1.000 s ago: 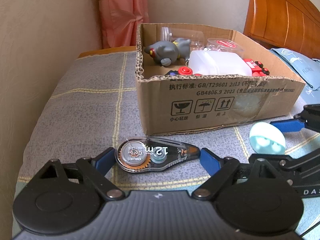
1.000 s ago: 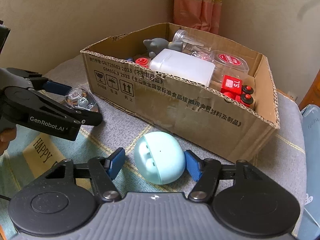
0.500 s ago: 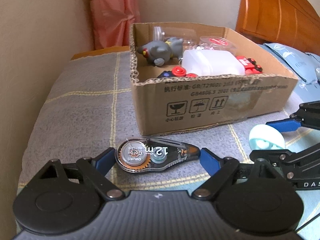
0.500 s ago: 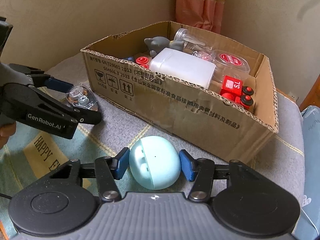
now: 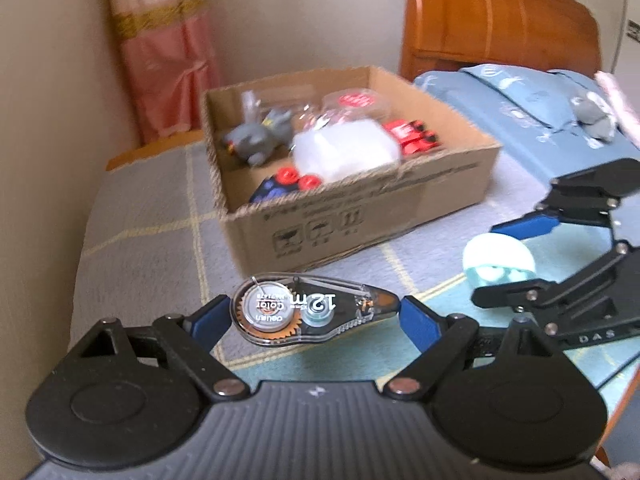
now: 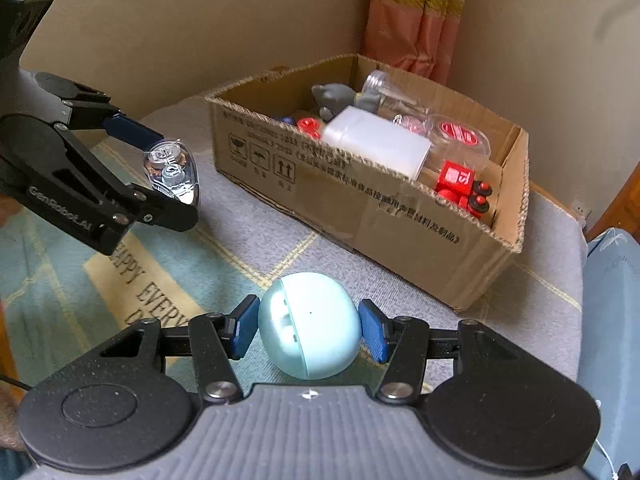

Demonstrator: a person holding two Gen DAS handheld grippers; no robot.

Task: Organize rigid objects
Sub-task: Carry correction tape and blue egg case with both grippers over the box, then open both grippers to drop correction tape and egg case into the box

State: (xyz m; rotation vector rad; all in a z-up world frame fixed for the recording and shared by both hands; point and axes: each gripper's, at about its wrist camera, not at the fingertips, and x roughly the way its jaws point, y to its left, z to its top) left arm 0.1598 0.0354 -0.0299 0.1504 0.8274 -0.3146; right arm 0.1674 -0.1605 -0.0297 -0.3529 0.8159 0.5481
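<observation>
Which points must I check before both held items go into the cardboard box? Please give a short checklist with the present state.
1. Left gripper fingers closed on the correction tape: ok.
2. Right gripper fingers closed on the round blue case: ok.
3. Both items off the blanket: cannot tell.
4. Cardboard box open on top: ok.
5. Free room inside: not ok at the middle, where the white container lies; ok at the near left corner.
6. Grippers apart from each other: ok.

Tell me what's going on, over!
Left gripper shut on correction tape. Right gripper shut on blue case. Cardboard box ahead, partly filled. Path clear.
</observation>
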